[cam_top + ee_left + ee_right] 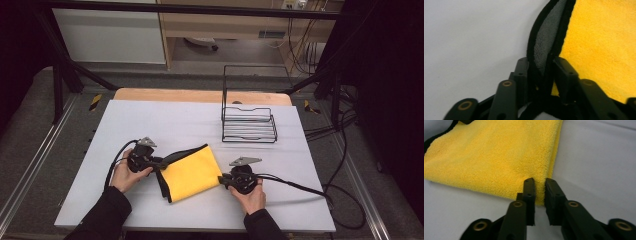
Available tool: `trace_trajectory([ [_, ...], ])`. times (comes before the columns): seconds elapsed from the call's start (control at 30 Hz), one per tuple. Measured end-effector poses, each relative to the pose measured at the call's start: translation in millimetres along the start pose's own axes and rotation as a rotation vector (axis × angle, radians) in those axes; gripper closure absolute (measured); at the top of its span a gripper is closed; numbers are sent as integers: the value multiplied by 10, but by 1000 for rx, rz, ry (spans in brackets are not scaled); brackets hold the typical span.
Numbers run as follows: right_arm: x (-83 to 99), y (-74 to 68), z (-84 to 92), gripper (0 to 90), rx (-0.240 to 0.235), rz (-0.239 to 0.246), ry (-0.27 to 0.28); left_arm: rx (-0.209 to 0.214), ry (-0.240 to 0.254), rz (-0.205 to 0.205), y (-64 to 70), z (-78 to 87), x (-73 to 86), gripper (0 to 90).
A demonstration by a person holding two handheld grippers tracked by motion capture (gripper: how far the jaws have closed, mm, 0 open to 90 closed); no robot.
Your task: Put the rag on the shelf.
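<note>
Folded yellow microfibre cloth (192, 173) with black edging lying at desk (165, 120) centre-front, left tongs (541, 65) pinching its black-trimmed edge at nine o'clock, right tongs (539, 185) narrowed onto its corner at three o'clock, black wire rack (248, 121) well apart at one o'clock.

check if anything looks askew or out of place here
Nothing is spilled or damaged. The yellow cloth lies folded but skewed to the table edges, its black-trimmed grey underside peeled up where the left tool pinches it. The wire rack stands upright.
</note>
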State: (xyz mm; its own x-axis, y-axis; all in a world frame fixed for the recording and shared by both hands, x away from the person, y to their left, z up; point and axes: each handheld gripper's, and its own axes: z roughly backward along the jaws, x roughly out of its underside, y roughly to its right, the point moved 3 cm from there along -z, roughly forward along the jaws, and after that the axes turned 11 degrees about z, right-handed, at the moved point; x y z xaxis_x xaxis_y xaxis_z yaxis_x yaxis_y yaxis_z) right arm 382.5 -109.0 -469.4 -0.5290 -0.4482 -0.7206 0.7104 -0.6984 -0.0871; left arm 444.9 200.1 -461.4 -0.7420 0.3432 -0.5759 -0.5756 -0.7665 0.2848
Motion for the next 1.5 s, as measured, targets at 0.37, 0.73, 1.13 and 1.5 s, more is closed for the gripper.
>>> trace_trajectory([
  [0.37,-202,194,27,864,-18,37,0,-28,25,28,244,178,213,762],
  [0.73,-486,365,-195,806,-20,135,-10,-79,103,59,501,303,536,677],
  [1.13,-308,-32,43,377,10,46,94,-102,79,-94,600,397,248,629],
  [1.5,-180,-158,85,253,-4,85,72,-146,28,-66,551,173,300,697],
])
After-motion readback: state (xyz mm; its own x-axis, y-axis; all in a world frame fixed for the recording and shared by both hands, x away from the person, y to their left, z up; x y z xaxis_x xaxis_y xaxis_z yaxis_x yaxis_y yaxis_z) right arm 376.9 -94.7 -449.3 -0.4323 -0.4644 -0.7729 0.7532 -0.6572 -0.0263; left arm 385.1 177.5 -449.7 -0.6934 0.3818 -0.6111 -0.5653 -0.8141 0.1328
